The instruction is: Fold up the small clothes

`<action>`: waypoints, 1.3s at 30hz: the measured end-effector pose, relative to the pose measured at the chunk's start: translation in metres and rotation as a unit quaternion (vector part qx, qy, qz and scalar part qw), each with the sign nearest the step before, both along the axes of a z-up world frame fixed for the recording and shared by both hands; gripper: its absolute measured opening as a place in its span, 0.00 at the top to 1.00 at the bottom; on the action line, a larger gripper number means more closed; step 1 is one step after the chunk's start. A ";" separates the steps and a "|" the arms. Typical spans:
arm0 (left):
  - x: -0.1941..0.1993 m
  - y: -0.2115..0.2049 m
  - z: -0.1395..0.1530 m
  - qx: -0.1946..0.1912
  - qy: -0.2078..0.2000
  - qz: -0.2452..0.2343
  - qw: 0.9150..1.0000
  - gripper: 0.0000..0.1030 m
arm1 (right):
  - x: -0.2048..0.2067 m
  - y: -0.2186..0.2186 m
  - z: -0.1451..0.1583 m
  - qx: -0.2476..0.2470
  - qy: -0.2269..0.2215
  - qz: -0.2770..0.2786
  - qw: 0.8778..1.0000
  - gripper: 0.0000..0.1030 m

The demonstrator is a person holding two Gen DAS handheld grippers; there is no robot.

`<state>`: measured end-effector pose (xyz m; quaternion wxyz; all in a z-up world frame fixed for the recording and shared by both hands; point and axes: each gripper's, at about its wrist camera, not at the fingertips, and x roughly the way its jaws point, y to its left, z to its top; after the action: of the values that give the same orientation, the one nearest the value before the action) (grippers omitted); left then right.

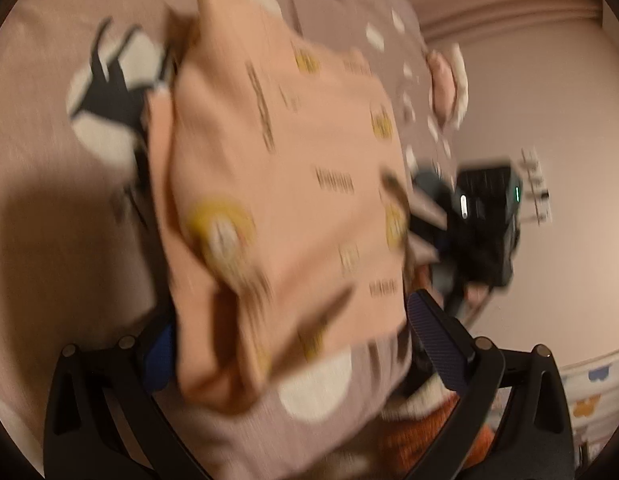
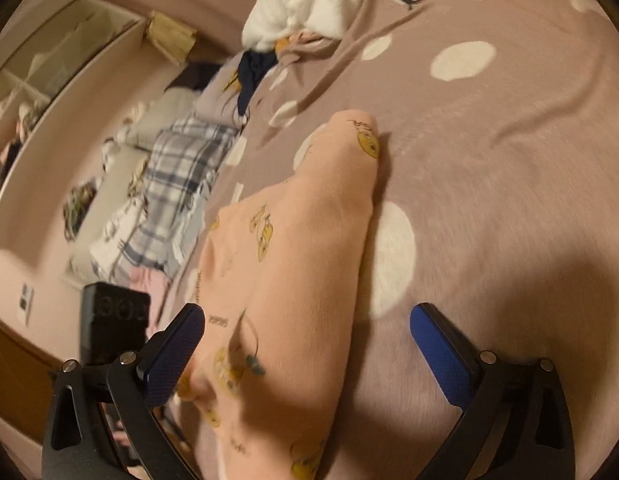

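A small peach garment (image 1: 277,184) with yellow cartoon prints lies bunched and partly folded on a mauve bedspread with white dots (image 1: 37,140). The left wrist view is blurred. My left gripper (image 1: 293,340) is open, its blue pads on either side of the garment's near edge. In the right wrist view the same garment (image 2: 293,264) runs lengthwise between the open fingers of my right gripper (image 2: 305,340), which hovers just over its near end. The right gripper's body also shows in the left wrist view (image 1: 485,216).
The bedspread (image 2: 509,160) stretches right and ahead. A white fluffy item (image 2: 305,0) and a dark garment (image 2: 253,68) lie at the far end. A plaid cloth (image 2: 177,184) lies at the bed's left edge, beside a pink wall (image 2: 69,140).
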<state>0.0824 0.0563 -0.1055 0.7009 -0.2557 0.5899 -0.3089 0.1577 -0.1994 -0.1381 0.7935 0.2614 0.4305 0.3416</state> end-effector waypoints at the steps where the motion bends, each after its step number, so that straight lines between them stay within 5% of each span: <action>1: -0.005 -0.001 0.000 0.006 0.003 -0.005 1.000 0.02 | 0.004 0.001 0.001 0.004 0.000 0.000 1.000 0.01; 5: -0.008 -0.005 -0.003 0.002 -0.027 -0.015 1.000 0.01 | 0.015 0.000 -0.002 0.020 0.006 -0.005 1.000 0.01; 11: 0.027 0.017 -0.016 -0.123 0.014 0.081 0.989 0.01 | 0.014 0.007 -0.001 -0.003 -0.009 -0.013 1.000 0.00; 15: 0.039 0.003 -0.014 -0.129 -0.006 0.084 0.988 0.01 | 0.016 0.004 -0.001 0.008 -0.005 -0.013 1.000 0.00; 18: 0.045 -0.013 -0.009 -0.096 -0.019 0.069 0.993 0.02 | 0.016 0.007 -0.001 0.019 -0.002 0.001 1.000 0.00; 20: 0.046 -0.022 -0.007 -0.060 -0.025 0.047 0.997 0.07 | 0.016 0.012 -0.001 0.035 0.001 0.010 0.999 0.10; 24: 0.044 -0.009 -0.016 -0.034 0.000 0.081 0.996 0.54 | 0.020 0.012 -0.009 0.013 0.023 -0.005 1.000 0.47; 27: 0.044 0.002 -0.024 -0.035 0.024 0.099 0.994 0.69 | 0.023 0.004 -0.016 0.025 0.041 -0.016 0.999 0.64; 32: 0.037 -0.016 -0.006 0.040 -0.019 0.105 0.994 0.74 | 0.013 0.013 -0.007 -0.024 0.013 -0.034 0.999 0.74; 39: 0.030 -0.036 0.019 0.082 -0.079 0.123 0.986 0.75 | 0.007 0.009 0.007 -0.044 -0.008 -0.048 0.998 0.77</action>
<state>0.1120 0.0205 -0.0861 0.7967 -0.2422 0.5201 -0.1902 0.1649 -0.1903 -0.1310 0.8231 0.2443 0.4256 0.2857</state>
